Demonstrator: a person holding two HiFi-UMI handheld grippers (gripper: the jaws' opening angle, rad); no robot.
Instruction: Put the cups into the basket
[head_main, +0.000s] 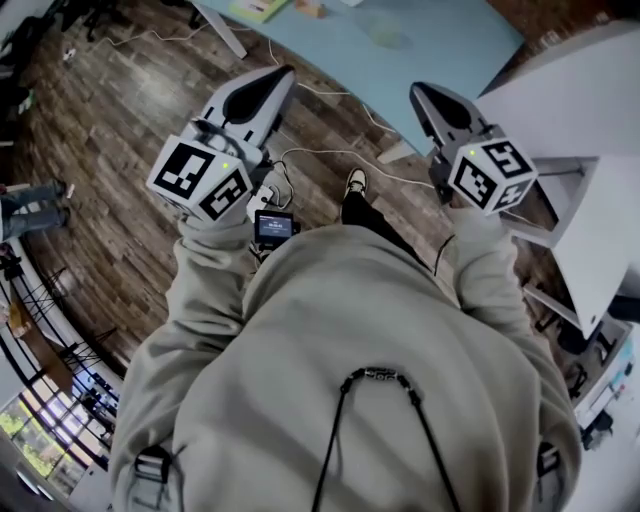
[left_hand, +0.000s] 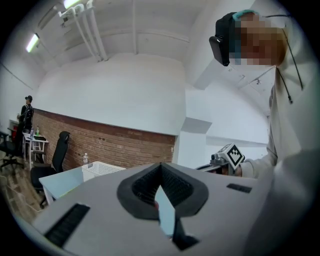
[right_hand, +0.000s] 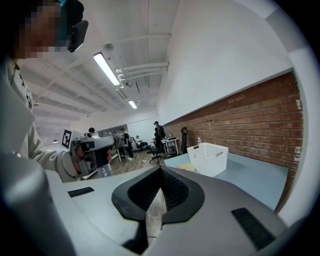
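My left gripper (head_main: 280, 76) is clenched, its jaws meeting at the tips with nothing between them. My right gripper (head_main: 421, 92) is clenched the same way and holds nothing. I hold both out in front of me over the wood floor (head_main: 110, 140), well apart from each other, pointing toward the blue table (head_main: 440, 50). The white basket (right_hand: 208, 158) stands on that table, near the brick wall (right_hand: 260, 120). I cannot make out the cups in any view.

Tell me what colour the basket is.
The basket is white, with perforated walls; clearest in the right gripper view.
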